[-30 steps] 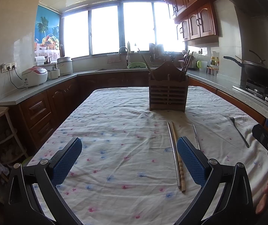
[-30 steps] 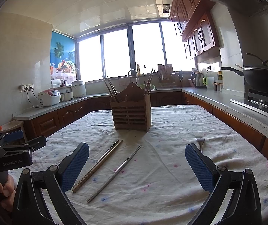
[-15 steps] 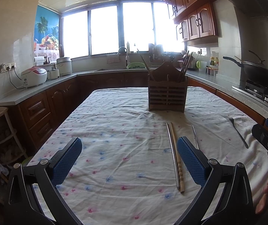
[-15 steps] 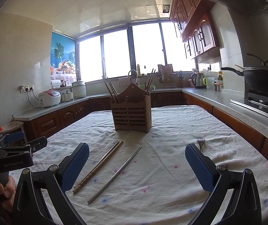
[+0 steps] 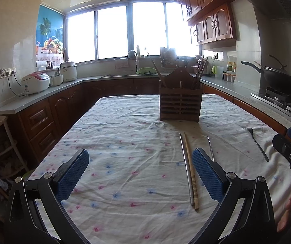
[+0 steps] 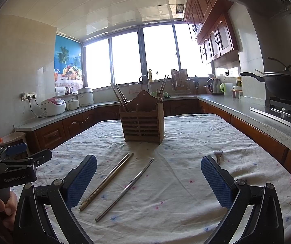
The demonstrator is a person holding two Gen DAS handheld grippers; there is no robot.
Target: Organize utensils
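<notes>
Chopsticks (image 6: 106,180), one metal and one wooden, lie side by side at lower centre of the right view, a single metal chopstick (image 6: 125,189) just beside them, a fork (image 6: 218,155) farther right. Behind stands the wooden holder (image 6: 142,122) on the tablecloth (image 6: 186,183). Both the left gripper (image 5: 140,174) and right gripper (image 6: 148,180) hover spread wide, holding nothing.

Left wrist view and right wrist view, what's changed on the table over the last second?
Almost nothing. In both views the holder sits a touch differently in frame, so the cameras drifted slightly; nothing was grasped or released. The left gripper and right gripper stay open and empty above the cloth. The paired chopsticks, the single metal chopstick and the fork lie where they were.
</notes>
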